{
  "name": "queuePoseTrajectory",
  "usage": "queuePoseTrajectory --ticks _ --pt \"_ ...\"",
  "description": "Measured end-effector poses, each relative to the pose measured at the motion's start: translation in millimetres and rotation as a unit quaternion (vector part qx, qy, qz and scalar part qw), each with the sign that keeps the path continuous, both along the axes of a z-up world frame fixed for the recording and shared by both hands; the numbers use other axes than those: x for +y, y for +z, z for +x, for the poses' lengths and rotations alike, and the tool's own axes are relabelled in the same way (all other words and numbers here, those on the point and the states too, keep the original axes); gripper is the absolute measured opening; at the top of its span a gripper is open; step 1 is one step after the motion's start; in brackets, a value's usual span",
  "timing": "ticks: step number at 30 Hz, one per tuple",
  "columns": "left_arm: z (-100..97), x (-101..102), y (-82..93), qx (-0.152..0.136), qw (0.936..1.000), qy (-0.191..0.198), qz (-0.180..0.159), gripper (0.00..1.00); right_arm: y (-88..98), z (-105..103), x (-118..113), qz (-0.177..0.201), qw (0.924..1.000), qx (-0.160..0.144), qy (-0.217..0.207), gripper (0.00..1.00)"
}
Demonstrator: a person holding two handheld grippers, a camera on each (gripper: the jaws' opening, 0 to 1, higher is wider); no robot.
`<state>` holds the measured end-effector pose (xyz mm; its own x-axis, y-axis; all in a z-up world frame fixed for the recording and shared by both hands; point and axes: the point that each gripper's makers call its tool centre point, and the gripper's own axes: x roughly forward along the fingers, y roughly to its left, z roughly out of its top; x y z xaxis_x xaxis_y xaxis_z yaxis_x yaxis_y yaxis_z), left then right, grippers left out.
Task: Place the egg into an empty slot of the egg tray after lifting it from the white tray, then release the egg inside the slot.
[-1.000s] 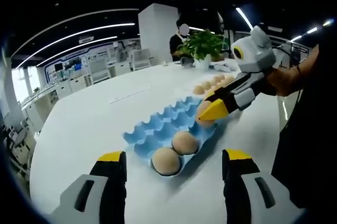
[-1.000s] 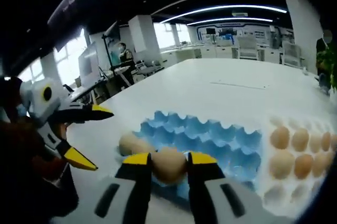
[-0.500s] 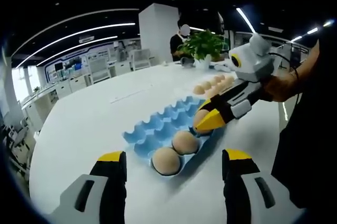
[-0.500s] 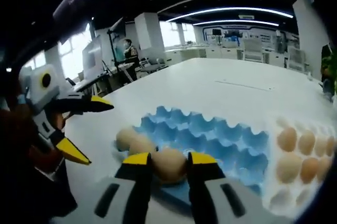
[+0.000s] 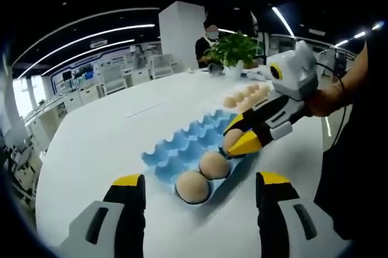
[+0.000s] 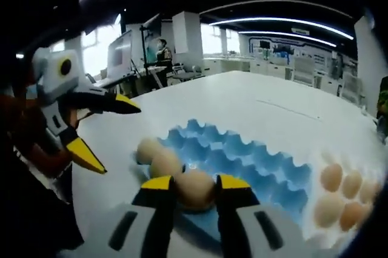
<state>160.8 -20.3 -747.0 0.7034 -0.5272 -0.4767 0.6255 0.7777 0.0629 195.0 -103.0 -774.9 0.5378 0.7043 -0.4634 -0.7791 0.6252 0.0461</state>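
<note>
While my right gripper [image 6: 195,186] has its yellow-tipped jaws closed on the egg [image 6: 195,190], one jaw on each flank, what matters is where that egg sits over the blue egg tray [image 6: 254,158]: it hangs at the tray's near edge, next in line after the two eggs [image 6: 159,157] already seated there. In the left gripper view the same picture comes from the side: my right gripper [image 5: 245,138] reaches in over the tray's [image 5: 176,149] right-hand edge, the egg [image 5: 231,140] between its tips low over the slot beside the two filled ones [image 5: 202,174]. I judge it is at or just above that cup, though I cannot tell whether it has touched the bottom. The egg looks to lie with its long axis across my jaws, so a straight drop and a small parting of the jaws should seat it. My left gripper [image 5: 197,206] is spread wide with nothing between its jaws, held back off the tray's near end, so the right hand is the one placed to finish. The white tray [image 6: 315,234] with its remaining eggs lies beyond the blue one, to my right
</note>
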Motion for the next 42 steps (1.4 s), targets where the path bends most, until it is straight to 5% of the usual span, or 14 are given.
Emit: queuePoseTrajectory --ticks 10,23,38,40,42 --pt "7.8 -6 9.9 0.008 0.9997 0.025 -0.003 0.74 -2.3 -4 3 -0.028 0.998 -0.019 0.054 0.27" --pt "12.9 -2 15.3 -0.006 0.9999 -0.013 -0.004 0.74 -3.6 -5 5 -0.034 0.9981 -0.013 0.049 0.28" --pt "7.4 1 16.9 -0.012 0.9997 -0.023 -0.003 0.74 -2.8 -13 1 -0.007 0.999 -0.033 0.03 0.32" --pt "9.1 1 16.5 -0.011 0.9997 -0.021 -0.004 0.74 -1.6 -16 -6 -0.011 0.9991 -0.039 0.014 0.29" --pt "5.9 1 17.5 -0.013 0.9997 -0.021 -0.006 0.74 10.9 -14 -17 0.025 0.9981 -0.052 -0.02 0.29"
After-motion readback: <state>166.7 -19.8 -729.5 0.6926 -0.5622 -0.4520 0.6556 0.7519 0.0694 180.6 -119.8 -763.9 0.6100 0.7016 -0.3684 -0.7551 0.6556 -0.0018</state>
